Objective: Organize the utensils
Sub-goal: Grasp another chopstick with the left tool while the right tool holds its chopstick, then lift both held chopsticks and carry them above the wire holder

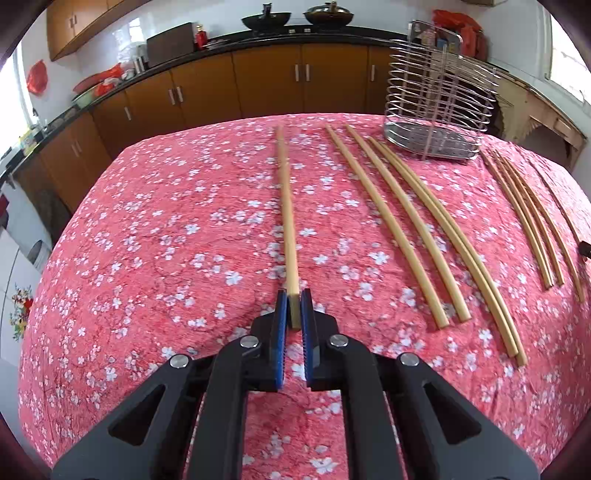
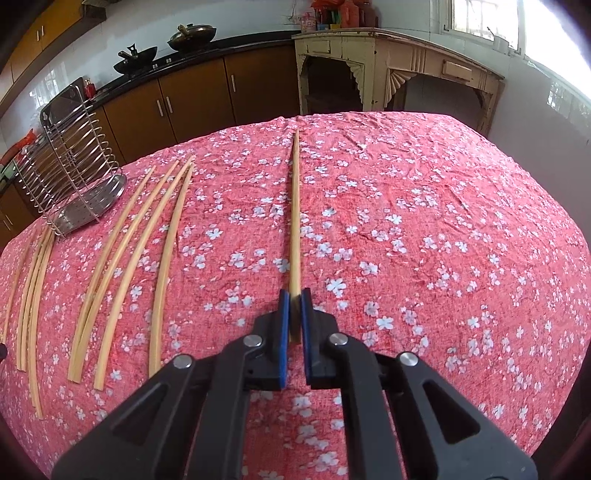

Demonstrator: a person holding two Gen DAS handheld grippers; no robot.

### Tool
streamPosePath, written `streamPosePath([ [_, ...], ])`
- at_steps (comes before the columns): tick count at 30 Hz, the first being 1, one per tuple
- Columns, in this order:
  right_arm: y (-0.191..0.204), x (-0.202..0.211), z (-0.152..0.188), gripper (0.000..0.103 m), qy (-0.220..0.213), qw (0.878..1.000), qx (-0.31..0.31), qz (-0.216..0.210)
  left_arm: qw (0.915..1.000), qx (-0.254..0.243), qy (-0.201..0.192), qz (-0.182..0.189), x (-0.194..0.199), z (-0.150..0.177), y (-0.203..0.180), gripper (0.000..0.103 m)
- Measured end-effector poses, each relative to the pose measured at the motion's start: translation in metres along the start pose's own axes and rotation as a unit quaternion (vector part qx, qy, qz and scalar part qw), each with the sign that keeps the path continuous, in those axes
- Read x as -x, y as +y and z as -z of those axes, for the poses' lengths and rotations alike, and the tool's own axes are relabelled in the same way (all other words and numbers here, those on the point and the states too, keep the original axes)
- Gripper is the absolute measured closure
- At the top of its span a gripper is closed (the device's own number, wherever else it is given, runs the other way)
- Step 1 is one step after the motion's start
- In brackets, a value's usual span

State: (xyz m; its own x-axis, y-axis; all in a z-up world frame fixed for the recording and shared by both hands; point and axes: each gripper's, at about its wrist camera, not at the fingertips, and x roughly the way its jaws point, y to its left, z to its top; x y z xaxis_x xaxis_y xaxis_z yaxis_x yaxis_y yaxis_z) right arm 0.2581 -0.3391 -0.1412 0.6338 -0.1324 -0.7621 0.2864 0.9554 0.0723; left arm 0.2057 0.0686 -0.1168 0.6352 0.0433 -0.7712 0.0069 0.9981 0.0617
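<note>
My left gripper is shut on the near end of a bamboo chopstick, which stretches straight away over the pink flowered tablecloth. To its right several loose chopsticks lie side by side, with another bunch further right. My right gripper is likewise shut on the near end of a chopstick pointing away across the cloth. Several chopsticks lie to its left. A wire utensil holder stands upright near the table's far edge.
Brown kitchen cabinets with a black counter and two woks run behind the table. A worn cream wooden sideboard stands at the back right, under a window. The table's far edge drops off just beyond the chopstick tips.
</note>
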Motion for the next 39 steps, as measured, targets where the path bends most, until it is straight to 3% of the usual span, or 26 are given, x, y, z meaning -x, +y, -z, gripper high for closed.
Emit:
streamPosePath([
  [5, 0.000, 0.030, 0.006, 0.096, -0.044, 0.999, 0.022, 0.010, 0.9998, -0.004, -0.015, 0.010, 0.014, 0.009, 0.004, 0.096],
  [13, 0.001, 0.078, -0.003, 0.096, -0.123, 0.992, 0.036, 0.008, 0.9945, -0.005, -0.104, -0.003, 0.066, 0.009, 0.016, 0.096],
  [23, 0.010, 0.125, -0.027, 0.096, -0.214, 0.976, 0.036, -0.011, 0.9731, 0.033, -0.228, -0.007, 0.120, -0.018, 0.024, 0.096],
  [39, 0.008, 0.157, -0.099, 0.096, -0.271, 0.959, 0.006, -0.081, 0.9479, 0.076, -0.308, -0.028, 0.147, -0.081, 0.039, 0.096],
])
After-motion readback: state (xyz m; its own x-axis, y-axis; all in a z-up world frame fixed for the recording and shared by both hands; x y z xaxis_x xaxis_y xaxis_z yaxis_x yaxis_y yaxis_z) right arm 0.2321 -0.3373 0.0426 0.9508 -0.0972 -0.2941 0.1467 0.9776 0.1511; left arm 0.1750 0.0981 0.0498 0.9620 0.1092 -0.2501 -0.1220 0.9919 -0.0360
